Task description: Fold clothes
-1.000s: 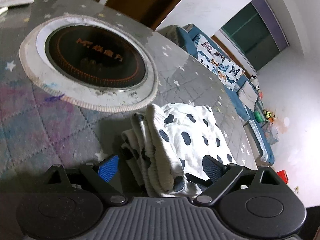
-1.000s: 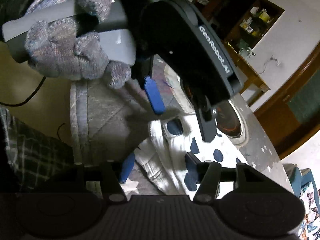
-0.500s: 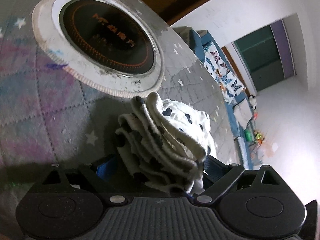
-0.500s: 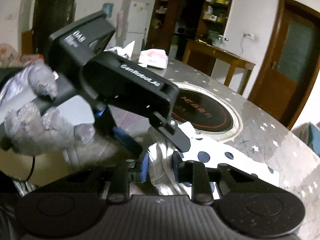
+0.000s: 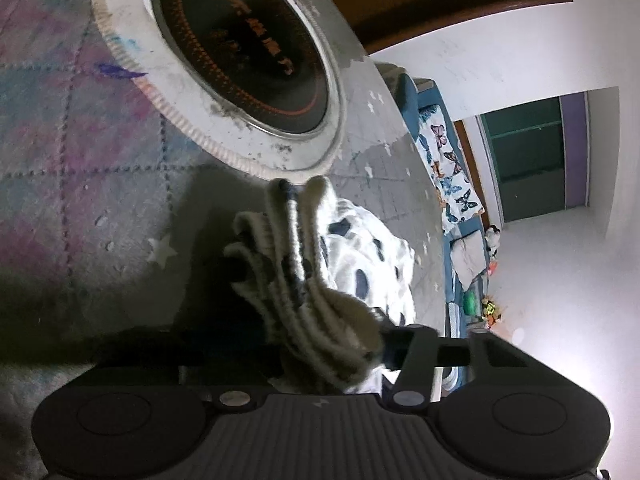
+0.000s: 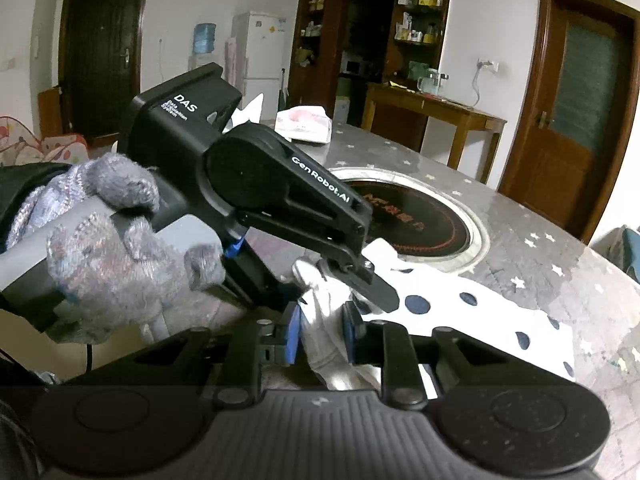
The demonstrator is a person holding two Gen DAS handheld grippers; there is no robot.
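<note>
Your left tool (image 5: 332,344) pinches the bunched spotted garment (image 5: 320,280) just in front of the hob (image 5: 248,52); only your right view shows your right tool (image 6: 320,336) clamping the same hem, beside your gloved hand (image 6: 104,248)

Grey star-patterned table (image 6: 532,216) carries spotted garment (image 6: 480,312), inset cooktop (image 5: 248,56).

Round induction cooktop (image 6: 416,220) set in star-print tablecloth (image 5: 80,184); white fridge (image 6: 262,52) behind, butterfly-print sofa (image 5: 452,184) aside.
</note>
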